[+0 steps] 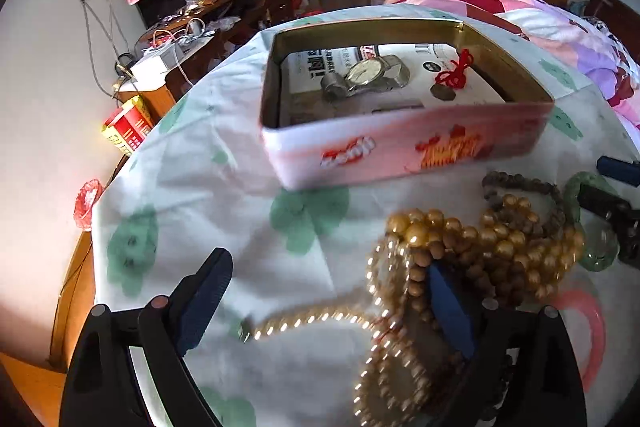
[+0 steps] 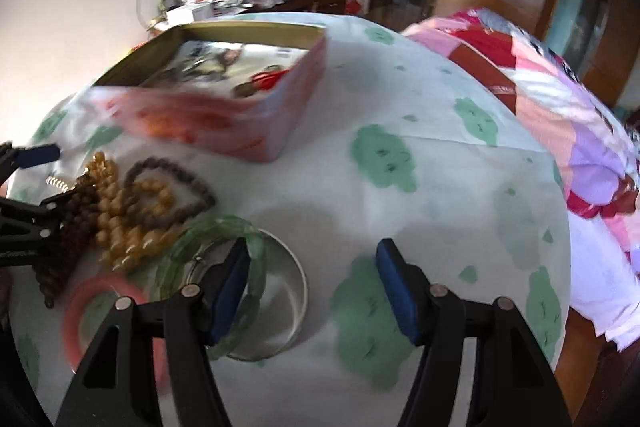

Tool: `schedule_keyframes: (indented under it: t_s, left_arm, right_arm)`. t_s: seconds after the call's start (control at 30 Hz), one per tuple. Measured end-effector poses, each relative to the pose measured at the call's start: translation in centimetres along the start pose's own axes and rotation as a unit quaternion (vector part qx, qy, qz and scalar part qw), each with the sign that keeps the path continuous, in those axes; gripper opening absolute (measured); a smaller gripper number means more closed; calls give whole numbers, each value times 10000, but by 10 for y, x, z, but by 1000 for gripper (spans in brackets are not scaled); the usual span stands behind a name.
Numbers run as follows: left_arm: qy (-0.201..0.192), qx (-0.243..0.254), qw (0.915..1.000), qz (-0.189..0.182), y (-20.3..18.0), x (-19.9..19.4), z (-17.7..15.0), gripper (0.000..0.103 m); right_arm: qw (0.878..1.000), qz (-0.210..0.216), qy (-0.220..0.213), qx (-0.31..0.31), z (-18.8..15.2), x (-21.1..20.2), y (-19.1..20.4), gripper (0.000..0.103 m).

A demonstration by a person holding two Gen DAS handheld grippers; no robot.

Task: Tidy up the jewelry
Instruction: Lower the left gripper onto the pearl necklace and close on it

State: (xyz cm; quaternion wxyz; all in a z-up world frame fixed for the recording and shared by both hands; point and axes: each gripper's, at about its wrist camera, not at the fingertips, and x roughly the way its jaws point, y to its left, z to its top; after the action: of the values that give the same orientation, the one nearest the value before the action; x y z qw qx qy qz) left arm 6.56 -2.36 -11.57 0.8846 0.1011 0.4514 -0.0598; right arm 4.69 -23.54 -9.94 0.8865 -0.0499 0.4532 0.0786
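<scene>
My left gripper [image 1: 328, 279] stands wide open over the flowered cloth. Its right finger [image 1: 448, 303] sits in a heap of amber and brown bead strings [image 1: 500, 239], and a thin gold bead chain [image 1: 312, 323] lies between the jaws, untouched. An open pink tin [image 1: 400, 147] behind holds a silver watch [image 1: 372, 75] and a red knotted charm [image 1: 456, 67]. My right gripper [image 2: 314, 267] is open low over a green bangle [image 2: 256, 255] and a silver bangle [image 2: 298, 291]; its left finger [image 2: 230, 287] is at the green bangle's rim. The bead heap [image 2: 132, 215] lies to its left.
A pink bangle [image 2: 100, 291] lies at the near left. The round table's cloth [image 2: 400, 187] drops off at the right toward a patchwork quilt [image 2: 560, 107]. A cluttered desk [image 1: 192, 23] stands by the far wall. My left gripper [image 2: 44, 183] shows at the left edge.
</scene>
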Motion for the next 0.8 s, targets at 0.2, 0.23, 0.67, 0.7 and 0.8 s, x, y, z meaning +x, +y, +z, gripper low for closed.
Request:
schedule_keyframes:
  t_s: [0.2, 0.23, 0.67, 0.7, 0.8]
  left_arm:
    - [-415, -405, 9980, -244, 9, -35, -20, 94]
    - [-468, -439, 9977, -221, 10, -40, -24, 94]
    - [-722, -692, 9948, -168, 24, -54, -31, 93]
    - [-725, -685, 9949, -134, 24, -53, -30, 93]
    - [-643, -732, 9952, -103, 27, -47, -32, 90]
  right_arm:
    - [9991, 142, -241, 316, 1, -27, -13, 66]
    - [9990, 146, -299, 306, -1, -32, -12, 66]
    - [9989, 123, -434, 133, -11, -38, -4, 49]
    - [9989, 141, -424, 114, -9, -36, -4, 49]
    - [9990, 240, -369, 53, -3, -27, 1, 42]
